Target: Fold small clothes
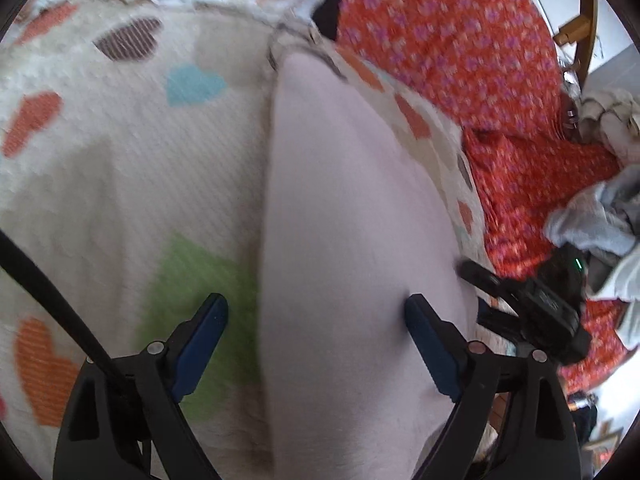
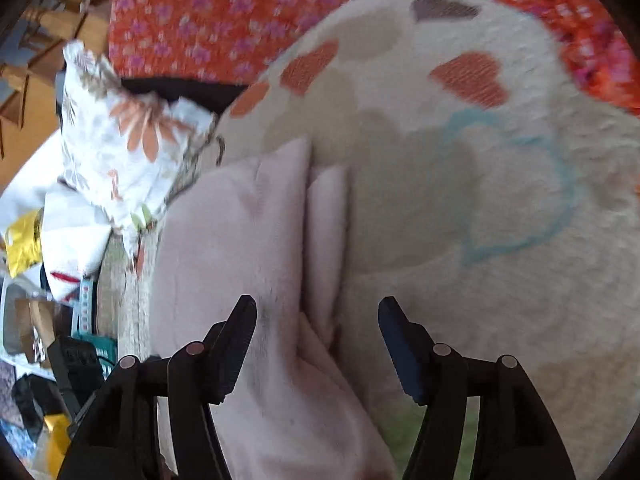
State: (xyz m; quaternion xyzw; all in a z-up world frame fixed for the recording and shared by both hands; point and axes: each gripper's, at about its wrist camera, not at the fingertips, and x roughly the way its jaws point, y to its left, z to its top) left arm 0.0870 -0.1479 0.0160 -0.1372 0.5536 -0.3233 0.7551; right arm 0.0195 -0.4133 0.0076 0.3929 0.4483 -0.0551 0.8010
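Pale pink garment (image 1: pixel 352 208): soft, matt fleece. Heart-print blanket (image 1: pixel 120 160): ribbed, woolly knit. Chair (image 1: pixel 576 8): glossy turned wood.

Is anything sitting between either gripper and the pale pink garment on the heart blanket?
Nothing visible. The left gripper and right gripper both hang open right over the pink garment, which lies on the heart blanket.

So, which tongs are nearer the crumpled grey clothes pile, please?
Right. The right tongs are beside the grey pile; the left tongs hover over the pale pink garment, farther away.
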